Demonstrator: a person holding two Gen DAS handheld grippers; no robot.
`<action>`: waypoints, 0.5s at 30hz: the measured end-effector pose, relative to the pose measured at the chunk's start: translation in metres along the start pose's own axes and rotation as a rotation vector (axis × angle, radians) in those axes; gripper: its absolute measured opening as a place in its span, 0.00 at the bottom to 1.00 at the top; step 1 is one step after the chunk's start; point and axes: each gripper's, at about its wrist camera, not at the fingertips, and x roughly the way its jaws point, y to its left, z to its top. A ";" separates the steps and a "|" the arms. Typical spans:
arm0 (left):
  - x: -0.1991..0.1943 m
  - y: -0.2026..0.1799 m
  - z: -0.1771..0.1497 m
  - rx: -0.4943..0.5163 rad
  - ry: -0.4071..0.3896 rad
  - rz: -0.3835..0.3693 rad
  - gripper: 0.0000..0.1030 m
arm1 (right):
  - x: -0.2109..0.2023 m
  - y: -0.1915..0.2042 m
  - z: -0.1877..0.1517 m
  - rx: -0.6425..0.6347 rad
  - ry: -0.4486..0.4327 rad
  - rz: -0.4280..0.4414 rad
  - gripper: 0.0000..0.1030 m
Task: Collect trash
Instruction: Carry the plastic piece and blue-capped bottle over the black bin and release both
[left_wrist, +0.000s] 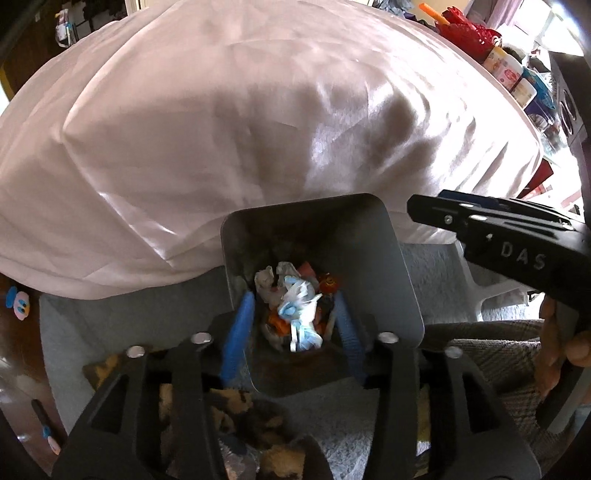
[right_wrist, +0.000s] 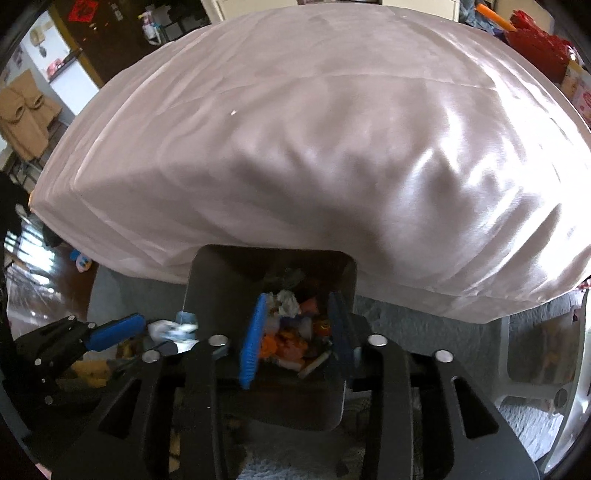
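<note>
A grey metal trash bin stands on the grey rug by the bed, with crumpled paper and orange scraps inside; it also shows in the right wrist view. My left gripper is open above the bin mouth, and a white-and-blue crumpled wrapper lies between its blue fingers; I cannot tell whether it touches them. In the right wrist view that wrapper sits at the left gripper's tip, just left of the bin. My right gripper is open and empty over the bin.
A bed with a pale pink satin cover fills the view behind the bin. A grey rug lies under it, with a patterned yellow-brown cloth below. Cluttered shelves stand at the far right. A duck toy lies left.
</note>
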 end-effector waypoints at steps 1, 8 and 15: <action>-0.001 0.000 0.000 0.001 -0.004 0.001 0.53 | -0.002 -0.002 0.001 0.004 -0.007 -0.002 0.47; -0.024 0.000 0.004 -0.002 -0.082 0.023 0.75 | -0.025 -0.019 -0.001 0.033 -0.090 -0.051 0.74; -0.087 0.010 0.012 -0.041 -0.333 0.111 0.89 | -0.069 -0.027 -0.010 0.062 -0.239 -0.065 0.97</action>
